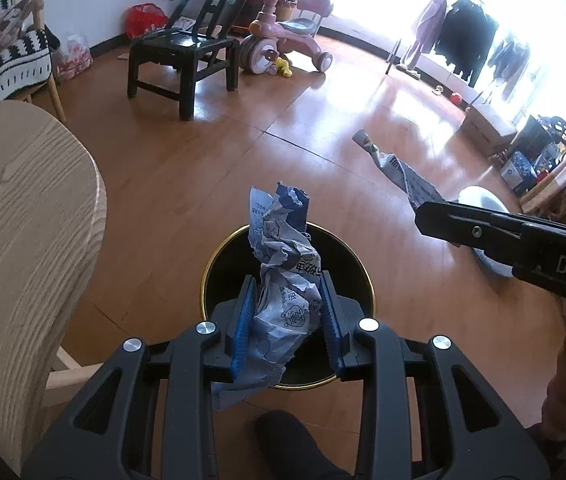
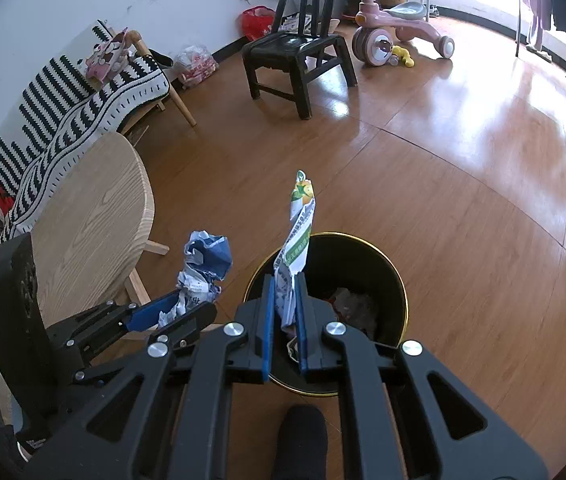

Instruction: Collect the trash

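A black bin with a gold rim point(image 1: 219, 256) point(image 2: 397, 276) stands on the wooden floor below both grippers. My left gripper point(image 1: 287, 284) point(image 2: 181, 302) is shut on a crumpled blue-and-white wrapper point(image 1: 283, 256) point(image 2: 203, 268), held over the bin's mouth. My right gripper point(image 2: 286, 280) is shut on a twisted green-and-white wrapper point(image 2: 301, 224), also above the bin. In the left wrist view the right gripper point(image 1: 423, 212) comes in from the right with that wrapper point(image 1: 399, 172) sticking out. Some dark trash point(image 2: 353, 304) lies inside the bin.
A light wooden round table point(image 1: 15, 208) point(image 2: 91, 216) stands left of the bin. A dark foot point(image 1: 283, 436) point(image 2: 303, 436) is just in front of it. A black chair point(image 1: 187, 52) point(image 2: 299, 56), a pink tricycle point(image 1: 283, 36) and a striped sofa point(image 2: 71, 104) stand farther back. A white object point(image 1: 483, 204) lies right.
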A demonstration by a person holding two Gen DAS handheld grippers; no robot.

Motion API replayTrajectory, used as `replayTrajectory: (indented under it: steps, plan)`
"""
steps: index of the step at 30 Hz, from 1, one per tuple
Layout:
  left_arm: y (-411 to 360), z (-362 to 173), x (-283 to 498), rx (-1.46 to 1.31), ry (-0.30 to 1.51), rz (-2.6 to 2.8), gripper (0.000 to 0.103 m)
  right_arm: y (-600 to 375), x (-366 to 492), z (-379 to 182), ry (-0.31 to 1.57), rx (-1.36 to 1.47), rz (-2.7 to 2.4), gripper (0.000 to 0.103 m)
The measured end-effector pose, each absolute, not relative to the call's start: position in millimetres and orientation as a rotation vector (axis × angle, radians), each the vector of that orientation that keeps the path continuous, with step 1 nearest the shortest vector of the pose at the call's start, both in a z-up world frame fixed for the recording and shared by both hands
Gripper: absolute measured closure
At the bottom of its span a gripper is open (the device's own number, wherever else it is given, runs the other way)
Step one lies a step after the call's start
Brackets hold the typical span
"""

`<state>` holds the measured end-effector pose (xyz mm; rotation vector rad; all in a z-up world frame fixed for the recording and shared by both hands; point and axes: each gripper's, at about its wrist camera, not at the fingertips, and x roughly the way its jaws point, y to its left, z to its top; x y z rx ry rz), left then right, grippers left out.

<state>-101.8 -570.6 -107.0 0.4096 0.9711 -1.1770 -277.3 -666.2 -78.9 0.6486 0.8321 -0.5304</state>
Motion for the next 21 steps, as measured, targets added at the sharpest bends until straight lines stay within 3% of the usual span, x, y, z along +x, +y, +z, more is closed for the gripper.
replayTrajectory:
  steps: [5, 8, 9, 11, 12, 21]
  plan:
    - [-572, -105, -105, 0.419, 0.962, -1.183, 0.070, -667, -278, -78, 0.823, 0.657, -0.542, 0.093]
    - [-571, -103, -105, 0.424, 0.951, -1.180, 0.058, -670, -280, -80, 0.824, 0.677, -0.554, 0.092]
    - [-570, -102, -105, 0.424, 0.945, -1.178, 0.048, -671, -280, -81, 0.826, 0.680, -0.558, 0.089]
    - [-567, -99, -105, 0.419, 0.929, -1.176, 0.041, -672, -282, -81, 0.825, 0.682, -0.566, 0.061]
    - [-567, -98, -105, 0.418, 0.923, -1.176, 0.039, -671, -283, -78, 0.811, 0.677, -0.577, 0.039]
    - [-538, -80, -89, 0.406, 0.864, -1.114, 0.016, -656, -270, -57, 0.756, 0.630, -0.574, 0.030]
